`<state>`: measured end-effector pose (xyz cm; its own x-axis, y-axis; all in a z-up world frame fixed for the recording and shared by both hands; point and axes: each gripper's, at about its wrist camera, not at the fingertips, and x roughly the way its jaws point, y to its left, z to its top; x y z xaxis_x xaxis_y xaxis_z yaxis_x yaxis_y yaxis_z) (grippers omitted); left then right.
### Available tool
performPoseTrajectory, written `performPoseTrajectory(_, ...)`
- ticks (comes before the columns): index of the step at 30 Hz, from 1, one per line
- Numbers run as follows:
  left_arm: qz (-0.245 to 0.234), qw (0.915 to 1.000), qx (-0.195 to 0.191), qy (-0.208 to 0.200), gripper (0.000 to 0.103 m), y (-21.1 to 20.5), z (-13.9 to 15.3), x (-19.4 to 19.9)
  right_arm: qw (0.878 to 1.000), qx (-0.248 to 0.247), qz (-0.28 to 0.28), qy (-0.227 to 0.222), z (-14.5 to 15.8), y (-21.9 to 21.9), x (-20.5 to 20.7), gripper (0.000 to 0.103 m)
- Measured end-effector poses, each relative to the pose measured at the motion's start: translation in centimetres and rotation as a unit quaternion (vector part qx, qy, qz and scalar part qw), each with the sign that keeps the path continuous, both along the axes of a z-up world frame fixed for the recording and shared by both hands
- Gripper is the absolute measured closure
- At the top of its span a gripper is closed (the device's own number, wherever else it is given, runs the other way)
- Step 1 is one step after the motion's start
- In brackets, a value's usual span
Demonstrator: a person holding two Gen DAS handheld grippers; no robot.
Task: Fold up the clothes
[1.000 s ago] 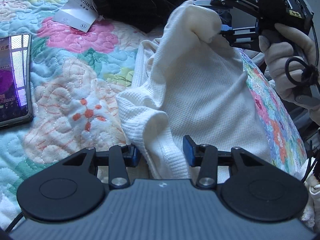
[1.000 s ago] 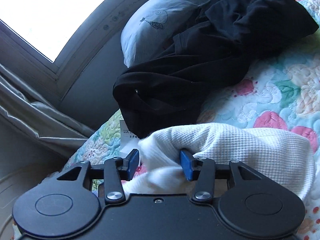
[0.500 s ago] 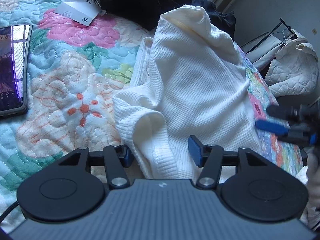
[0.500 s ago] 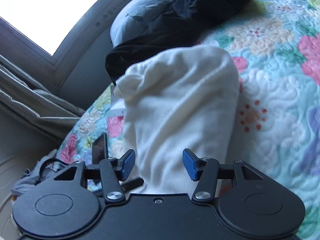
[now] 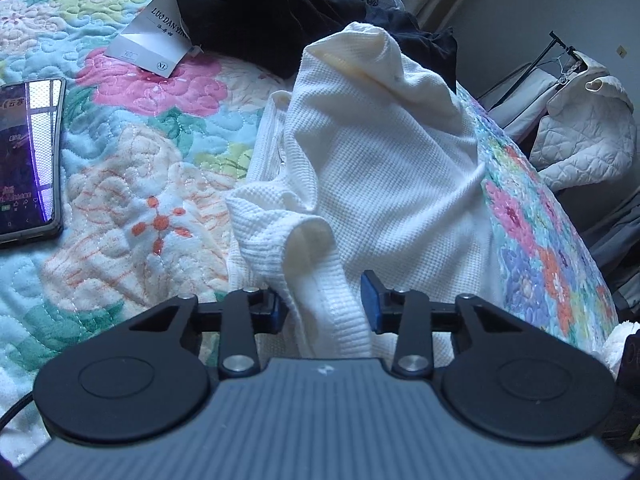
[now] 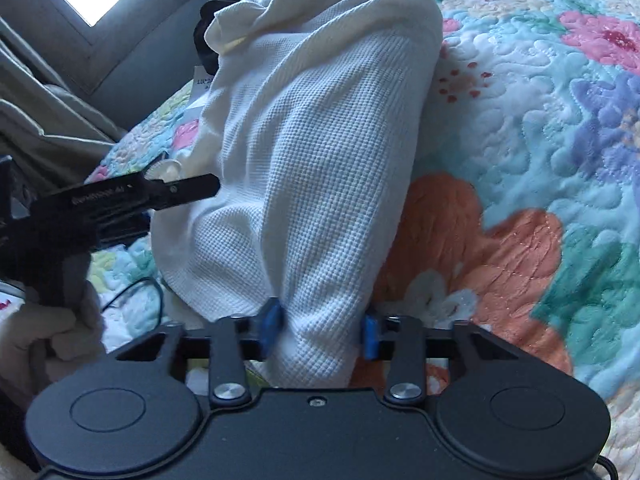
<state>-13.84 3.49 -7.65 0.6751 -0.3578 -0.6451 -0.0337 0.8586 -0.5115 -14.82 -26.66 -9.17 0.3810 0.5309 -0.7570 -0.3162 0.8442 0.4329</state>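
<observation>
1. Because the white waffle-knit garment lies rumpled on the floral quilt, with one end humped up toward the dark clothes at the far side, it reads as soft, light and limp; it will likely drape and sag wherever it is not held.
2. Its near hem is a thicker ribbed band; that edge looks the firmest place to pinch, and the textured weave should resist slipping.
3. The left gripper has that band between its blue pads; the jaws are closing, the left-hand pad touching cloth, the other just beside it, so no full pinch shows yet.
4. The right gripper straddles the opposite near corner of the garment; its jaws are closing too, both pads pressing into the bunched cloth.
5. Held at two near corners, the cloth should lift as one sheet; a phone and a paper tag lie well apart on the quilt.
</observation>
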Motion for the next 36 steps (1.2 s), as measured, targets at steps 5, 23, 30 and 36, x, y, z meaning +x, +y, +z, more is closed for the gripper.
performPoseTrajectory(5,-0.028,0.9980,-0.043,-0.038,0.087,0.3,3.9,-2.5,0.996,0.042,-0.018,-0.075,5.4,-2.8,-2.3,0.089)
performPoseTrajectory(23,-0.059,0.9953,0.064,-0.042,0.061,-1.3,9.0,-4.5,0.995,-0.049,-0.072,-0.051,4.3,-7.3,-2.4,0.083)
performPoseTrajectory(30,-0.038,0.9929,0.089,-0.069,0.047,-2.0,9.1,-0.3,0.996,0.010,-0.045,-0.075,4.7,-5.1,-0.3,0.077)
performPoseTrajectory(36,-0.046,0.9839,0.153,-0.081,0.046,-0.8,9.0,5.8,0.995,0.007,-0.038,-0.093,4.6,-3.6,2.5,0.065)
